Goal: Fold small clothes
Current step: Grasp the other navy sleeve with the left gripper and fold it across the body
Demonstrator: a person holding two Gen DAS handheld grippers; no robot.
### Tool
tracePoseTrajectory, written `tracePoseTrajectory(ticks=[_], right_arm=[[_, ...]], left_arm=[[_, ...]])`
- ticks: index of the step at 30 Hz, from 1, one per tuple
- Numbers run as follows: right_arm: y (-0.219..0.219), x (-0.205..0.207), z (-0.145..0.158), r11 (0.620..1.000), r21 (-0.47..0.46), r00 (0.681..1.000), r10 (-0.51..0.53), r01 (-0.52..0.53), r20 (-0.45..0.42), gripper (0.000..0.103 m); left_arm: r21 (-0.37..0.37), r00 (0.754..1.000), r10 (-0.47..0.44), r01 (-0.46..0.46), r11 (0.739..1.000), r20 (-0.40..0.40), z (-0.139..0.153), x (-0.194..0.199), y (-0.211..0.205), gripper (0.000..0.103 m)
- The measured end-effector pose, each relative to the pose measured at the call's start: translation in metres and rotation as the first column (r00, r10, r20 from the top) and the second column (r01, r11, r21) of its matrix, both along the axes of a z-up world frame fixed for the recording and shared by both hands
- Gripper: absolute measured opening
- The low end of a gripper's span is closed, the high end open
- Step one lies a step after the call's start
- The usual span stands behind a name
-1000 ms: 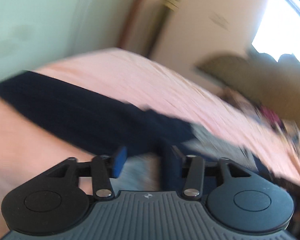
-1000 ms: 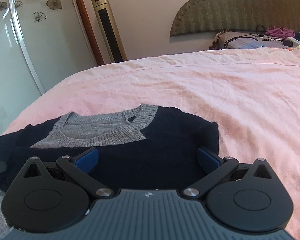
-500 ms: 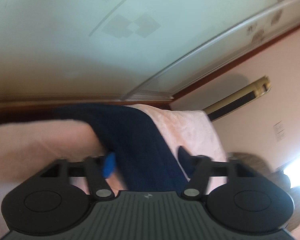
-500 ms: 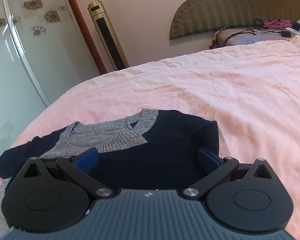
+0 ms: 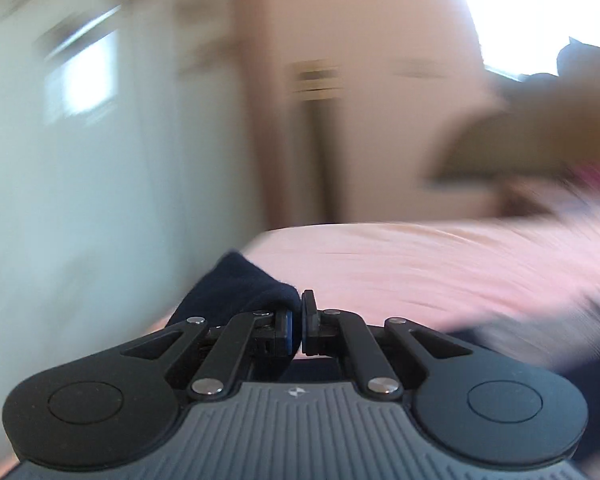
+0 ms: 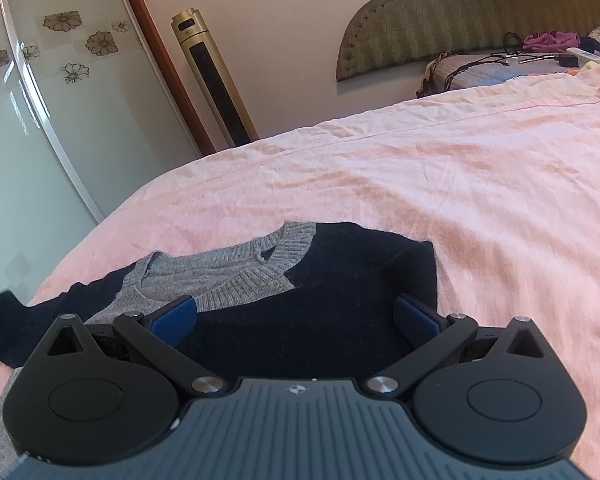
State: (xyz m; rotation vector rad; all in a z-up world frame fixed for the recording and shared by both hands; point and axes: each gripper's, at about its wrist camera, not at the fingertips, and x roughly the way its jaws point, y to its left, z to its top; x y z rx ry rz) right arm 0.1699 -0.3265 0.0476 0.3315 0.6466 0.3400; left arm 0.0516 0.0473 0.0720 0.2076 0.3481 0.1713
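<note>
Left wrist view, badly blurred: the left gripper [image 5: 299,322] has just closed, pads nearly together, pinching a navy fold of the sweater [image 5: 236,292] above the pink bedsheet [image 5: 420,264]. Right wrist view: the right gripper [image 6: 296,314] stands wide over the sweater [image 6: 340,280] lying flat on the bedsheet [image 6: 420,168], gripping nothing.

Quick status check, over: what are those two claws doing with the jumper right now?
Left gripper just closed, pinching a navy sleeve. Right gripper open, hovering over the navy-and-grey sweater, flat on the pink bedsheet. Nothing in the way.
</note>
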Motion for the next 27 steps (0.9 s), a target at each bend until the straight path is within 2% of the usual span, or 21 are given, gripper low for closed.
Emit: tracePoseTrajectory(ticks=[1,2,3,4,5,6,7,8,10,12,13,14,16,18,19,21,23,24,25,27], right_arm=[[-0.001,0.000,0.000,1.000,0.007,1.000,-0.001,0.001,0.000,0.103],[-0.002,0.000,0.000,1.000,0.016,1.000,-0.002,0.002,0.000,0.103],[-0.004,0.000,-0.001,1.000,0.027,1.000,-0.002,0.002,0.000,0.103],[-0.005,-0.001,-0.001,0.999,0.039,1.000,-0.003,0.003,0.000,0.103],[-0.007,-0.001,-0.001,0.999,0.052,1.000,-0.004,0.004,0.000,0.103],[-0.009,-0.001,-0.001,0.998,0.062,1.000,-0.005,0.005,0.000,0.103],[-0.010,-0.001,-0.002,0.997,0.074,1.000,-0.005,0.005,0.000,0.103],[-0.011,-0.002,-0.002,0.997,0.082,1.000,-0.005,0.005,0.000,0.103],[-0.013,-0.001,-0.002,0.996,0.093,1.000,-0.006,0.006,0.000,0.103],[-0.013,-0.001,-0.002,0.995,0.096,1.000,-0.006,0.006,0.000,0.103],[-0.012,-0.001,-0.002,0.995,0.096,1.000,-0.006,0.006,0.000,0.103],[-0.012,-0.001,-0.002,0.996,0.093,1.000,-0.006,0.006,0.000,0.103],[-0.011,-0.002,-0.001,0.996,0.084,1.000,-0.006,0.006,0.001,0.103],[-0.009,-0.003,-0.001,0.997,0.071,1.000,-0.008,0.008,0.002,0.103],[-0.008,-0.003,-0.001,0.998,0.063,1.000,-0.009,0.008,0.003,0.103],[-0.006,-0.002,-0.001,0.999,0.052,1.000,-0.009,0.008,0.002,0.103],[-0.004,-0.002,-0.001,0.999,0.037,1.000,-0.008,0.008,0.002,0.103],[-0.002,-0.002,0.000,1.000,0.028,1.000,-0.008,0.008,0.002,0.103],[-0.001,-0.002,0.000,1.000,0.020,1.000,-0.008,0.008,0.002,0.103],[0.001,-0.002,0.000,1.000,0.005,1.000,-0.007,0.007,0.002,0.103]], left_arm=[[0.064,0.985,-0.141,0.148,0.987,-0.100,-0.010,0.000,-0.041,0.004],[0.079,0.948,-0.243,0.264,0.961,-0.204,-0.023,-0.001,-0.071,0.005],[0.066,0.899,-0.322,0.356,0.932,-0.298,-0.037,-0.002,-0.094,0.007],[0.057,0.863,-0.360,0.405,0.913,-0.354,-0.047,-0.006,-0.108,0.007],[0.082,0.858,-0.362,0.417,0.905,-0.365,-0.056,-0.012,-0.119,0.009],[0.132,0.879,-0.340,0.401,0.907,-0.333,-0.061,-0.021,-0.124,0.013],[0.147,0.885,-0.337,0.398,0.906,-0.321,-0.062,-0.026,-0.125,0.015],[0.132,0.884,-0.339,0.397,0.908,-0.321,-0.060,-0.030,-0.122,0.018],[0.084,0.888,-0.343,0.384,0.920,-0.306,-0.053,-0.038,-0.109,0.031],[0.010,0.911,-0.328,0.341,0.940,-0.251,-0.041,-0.047,-0.089,0.069],[-0.034,0.924,-0.316,0.316,0.948,-0.218,-0.035,-0.051,-0.078,0.075],[-0.091,0.938,-0.298,0.286,0.954,-0.177,-0.029,-0.053,-0.065,0.076],[-0.224,0.957,-0.261,0.228,0.947,-0.130,-0.020,-0.059,-0.038,0.076],[-0.388,0.977,-0.190,0.139,0.911,-0.097,-0.016,-0.055,-0.007,0.076],[-0.467,0.982,-0.156,0.092,0.880,-0.102,-0.015,-0.050,0.008,0.076],[-0.618,0.981,-0.126,0.009,0.786,-0.147,-0.020,-0.039,0.033,0.075],[-0.730,0.979,-0.123,-0.038,0.683,-0.165,-0.030,-0.034,0.048,0.075],[-0.754,0.977,-0.123,-0.054,0.654,-0.177,-0.036,-0.034,0.050,0.075],[-0.752,0.975,-0.119,-0.065,0.656,-0.188,-0.039,-0.032,0.047,0.075],[-0.722,0.975,-0.111,-0.065,0.689,-0.194,-0.042,-0.026,0.035,0.074]])
